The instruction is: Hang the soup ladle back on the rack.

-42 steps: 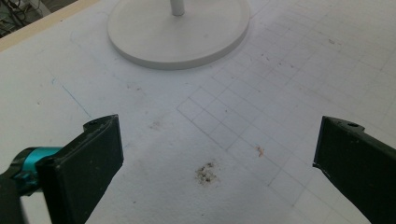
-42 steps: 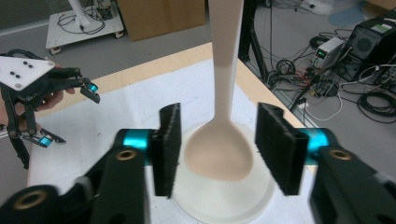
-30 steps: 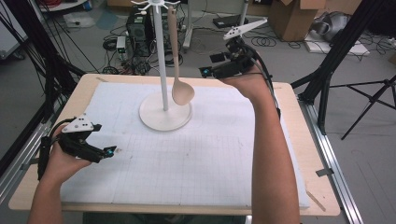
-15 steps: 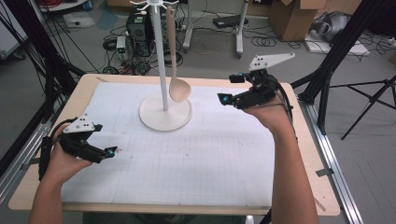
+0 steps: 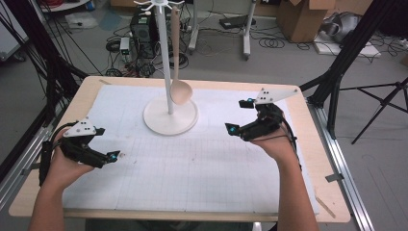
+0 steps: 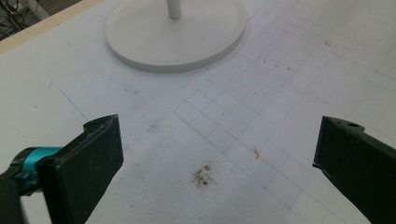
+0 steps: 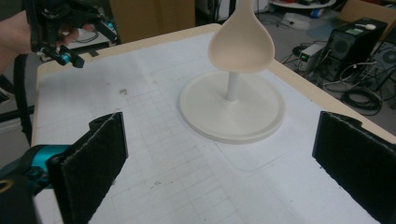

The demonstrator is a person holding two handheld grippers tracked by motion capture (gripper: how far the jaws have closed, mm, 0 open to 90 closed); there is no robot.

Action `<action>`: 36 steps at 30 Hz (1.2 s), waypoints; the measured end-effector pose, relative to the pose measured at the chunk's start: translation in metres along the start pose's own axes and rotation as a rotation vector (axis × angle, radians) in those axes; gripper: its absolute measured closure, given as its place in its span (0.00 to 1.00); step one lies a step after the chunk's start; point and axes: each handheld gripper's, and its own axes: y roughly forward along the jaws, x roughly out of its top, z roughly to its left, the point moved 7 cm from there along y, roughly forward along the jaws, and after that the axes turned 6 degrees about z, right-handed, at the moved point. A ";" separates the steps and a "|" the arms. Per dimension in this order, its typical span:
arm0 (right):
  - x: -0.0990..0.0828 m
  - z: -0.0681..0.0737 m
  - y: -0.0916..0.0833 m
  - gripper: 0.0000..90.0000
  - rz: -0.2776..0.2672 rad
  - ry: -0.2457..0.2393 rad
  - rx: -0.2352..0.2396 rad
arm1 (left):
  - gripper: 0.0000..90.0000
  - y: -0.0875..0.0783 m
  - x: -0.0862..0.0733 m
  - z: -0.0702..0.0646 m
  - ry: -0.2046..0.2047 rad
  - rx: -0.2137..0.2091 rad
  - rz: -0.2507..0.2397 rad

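My right gripper [image 5: 239,115] fingers just opened wide, empty, wooden spoon [image 5: 177,72] hanging on the white stand [image 5: 169,115] mid-table, my left gripper [image 5: 113,156] fingers apart, empty, no readable writing

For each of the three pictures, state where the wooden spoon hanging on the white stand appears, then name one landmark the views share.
High view: the wooden spoon hangs upper centre, just right of the stand's pole, bowl above the round base.
Left gripper view: not in it; the round white base lies at top centre.
Right gripper view: the spoon's bowl hangs at top centre, before the pole.
Shared landmark: the round white base.
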 end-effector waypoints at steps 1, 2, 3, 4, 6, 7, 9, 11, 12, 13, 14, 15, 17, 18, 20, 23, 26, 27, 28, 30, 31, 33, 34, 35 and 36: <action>-0.010 0.002 0.001 0.00 -0.013 0.016 -0.003 | 0.02 0.000 0.000 0.000 0.001 -0.002 -0.002; -0.010 0.002 0.001 0.00 -0.013 0.016 -0.003 | 0.02 0.000 0.001 0.000 0.002 -0.003 -0.003; -0.019 0.003 0.001 0.00 -0.021 0.022 -0.013 | 0.02 0.000 0.001 -0.001 0.000 -0.004 -0.006; -0.019 0.003 0.001 0.00 -0.021 0.022 -0.013 | 0.02 0.000 0.001 -0.001 0.001 -0.006 -0.008; -0.034 0.006 0.002 0.00 -0.044 0.033 -0.019 | 0.02 0.000 0.001 -0.002 0.002 -0.010 -0.011; -0.034 0.006 0.002 0.00 -0.044 0.033 -0.019 | 0.02 0.001 0.001 -0.002 0.003 -0.011 -0.012; -0.044 0.008 0.003 0.00 -0.049 0.035 -0.025 | 0.02 0.001 0.001 -0.001 0.002 -0.012 -0.011; -0.056 0.008 0.004 0.00 -0.067 0.034 -0.027 | 0.02 0.001 0.001 -0.002 0.002 -0.012 -0.009; -0.056 0.008 0.004 0.00 -0.067 0.034 -0.027 | 0.02 0.002 0.001 -0.002 0.000 -0.011 -0.010; -0.063 0.009 0.004 0.00 -0.064 0.031 -0.034 | 0.02 0.002 0.001 -0.002 0.000 -0.013 -0.012; -0.066 0.009 0.003 0.00 -0.062 0.039 -0.027 | 0.02 0.001 0.001 -0.002 -0.001 -0.017 -0.015; -0.066 0.009 0.003 0.00 -0.062 0.039 -0.027 | 0.02 0.001 0.001 -0.002 -0.002 -0.018 -0.019; -0.075 0.009 0.003 0.00 -0.064 0.037 -0.042 | 0.02 0.002 0.002 -0.001 -0.006 -0.020 -0.027; -0.078 0.010 0.003 0.00 -0.067 0.040 -0.042 | 0.02 0.002 0.001 -0.001 -0.007 -0.021 -0.026; -0.084 0.012 0.003 0.00 -0.073 0.044 -0.045 | 0.02 0.003 0.000 0.000 -0.013 -0.018 -0.024; -0.088 0.013 0.002 0.00 -0.076 0.045 -0.043 | 0.02 0.004 0.000 0.000 -0.013 -0.019 -0.023; -0.093 0.012 0.001 0.00 -0.069 0.042 -0.054 | 0.02 0.005 0.001 0.000 -0.013 -0.025 -0.032; -0.093 0.012 0.001 0.00 -0.069 0.042 -0.054 | 0.02 0.005 0.001 0.000 -0.013 -0.025 -0.032; -0.095 0.011 0.000 0.00 -0.073 0.052 -0.058 | 0.02 0.006 0.002 0.000 -0.015 -0.025 -0.034; -0.097 0.010 -0.001 0.00 -0.076 0.060 -0.056 | 0.02 0.006 0.003 -0.001 -0.021 -0.030 -0.046; -0.097 0.010 -0.001 0.00 -0.076 0.060 -0.056 | 0.02 0.006 0.004 -0.001 -0.019 -0.036 -0.052; -0.100 0.008 -0.002 0.00 -0.078 0.075 -0.053 | 0.02 0.006 0.004 0.000 -0.024 -0.040 -0.059; -0.100 0.008 -0.002 0.00 -0.078 0.075 -0.053 | 0.02 0.006 0.004 0.000 -0.024 -0.040 -0.059; -0.103 0.007 -0.001 0.00 -0.071 0.077 -0.059 | 0.02 0.005 0.005 0.000 -0.021 -0.036 -0.058; -0.103 0.007 -0.001 0.00 -0.071 0.077 -0.059 | 0.02 0.005 0.006 0.000 -0.022 -0.035 -0.061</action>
